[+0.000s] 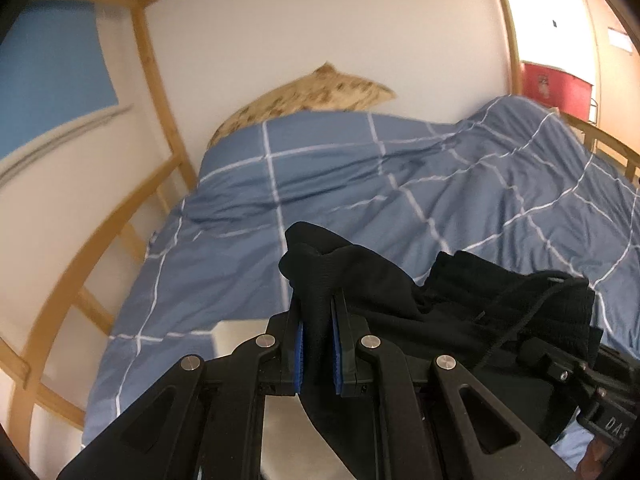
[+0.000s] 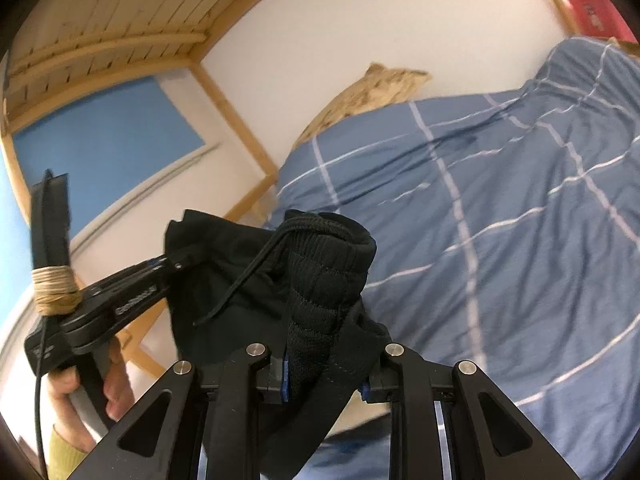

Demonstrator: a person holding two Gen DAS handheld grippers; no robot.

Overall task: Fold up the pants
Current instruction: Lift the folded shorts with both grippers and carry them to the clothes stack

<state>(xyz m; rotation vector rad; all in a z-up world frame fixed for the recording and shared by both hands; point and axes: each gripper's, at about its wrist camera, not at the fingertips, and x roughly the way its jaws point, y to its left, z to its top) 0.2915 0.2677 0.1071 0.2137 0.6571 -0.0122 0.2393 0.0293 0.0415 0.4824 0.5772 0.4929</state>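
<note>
The black pants (image 1: 420,300) hang bunched between both grippers, held above the bed. My left gripper (image 1: 318,340) is shut on a fold of the black fabric between its blue pads. My right gripper (image 2: 324,360) is shut on the ribbed elastic waistband (image 2: 320,280), with a black drawstring (image 2: 248,272) dangling over it. The left gripper also shows in the right wrist view (image 2: 176,264), pinching the pants at their left side. The right gripper shows at the right edge of the left wrist view (image 1: 568,372). The pant legs are hidden below the frames.
A bed with a blue checked duvet (image 1: 360,200) lies ahead, rumpled high at the right. A tan patterned pillow (image 1: 312,96) leans on the white wall. Wooden bunk-bed posts and rails (image 1: 156,92) run along the left, with slats overhead (image 2: 120,32). A red box (image 1: 556,88) stands far right.
</note>
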